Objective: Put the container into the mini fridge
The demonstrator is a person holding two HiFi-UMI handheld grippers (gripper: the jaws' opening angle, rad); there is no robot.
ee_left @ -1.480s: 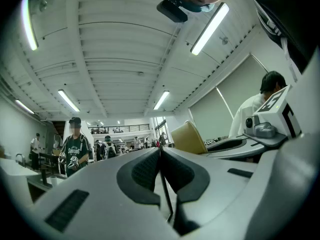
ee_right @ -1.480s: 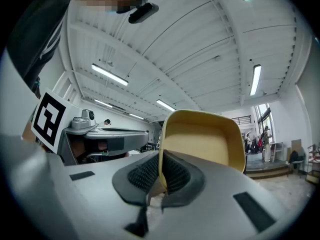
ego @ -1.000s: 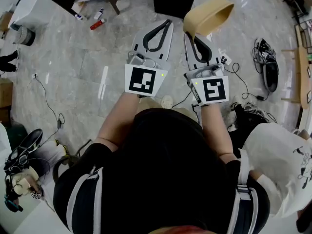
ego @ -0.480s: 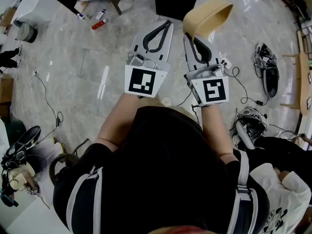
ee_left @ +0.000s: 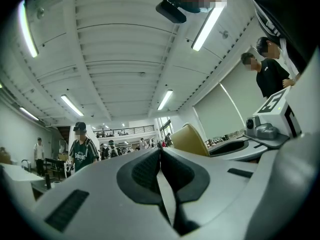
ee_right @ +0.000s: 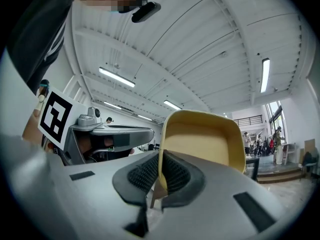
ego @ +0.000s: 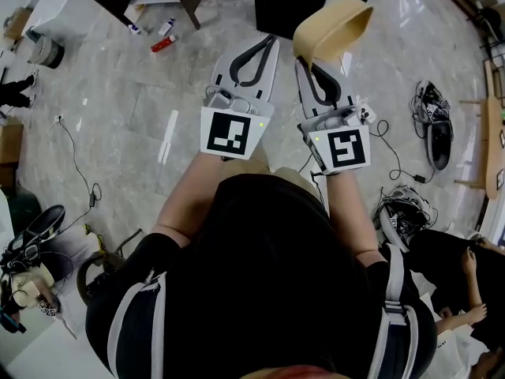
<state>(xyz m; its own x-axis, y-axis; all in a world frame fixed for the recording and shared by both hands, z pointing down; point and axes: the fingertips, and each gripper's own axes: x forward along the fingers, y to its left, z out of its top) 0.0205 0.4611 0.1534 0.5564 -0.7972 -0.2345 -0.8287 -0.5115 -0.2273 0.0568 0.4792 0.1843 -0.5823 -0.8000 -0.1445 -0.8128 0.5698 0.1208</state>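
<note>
Out in front of the person's chest, above a marble floor (ego: 142,101), the right gripper (ego: 304,60) pinches the rim of the tan container (ego: 335,26) between its jaws. That container juts up past the jaw tips, clear of the floor, its hollow side turned toward the gripper's own camera. Just beside it, the left gripper (ego: 267,42) is held level alongside, jaws pressed together with nothing between them

The container (ego: 338,22) is tan-yellow, the left gripper (ego: 273,39) and right gripper (ego: 301,60) pale grey with black-and-white markers.
</note>
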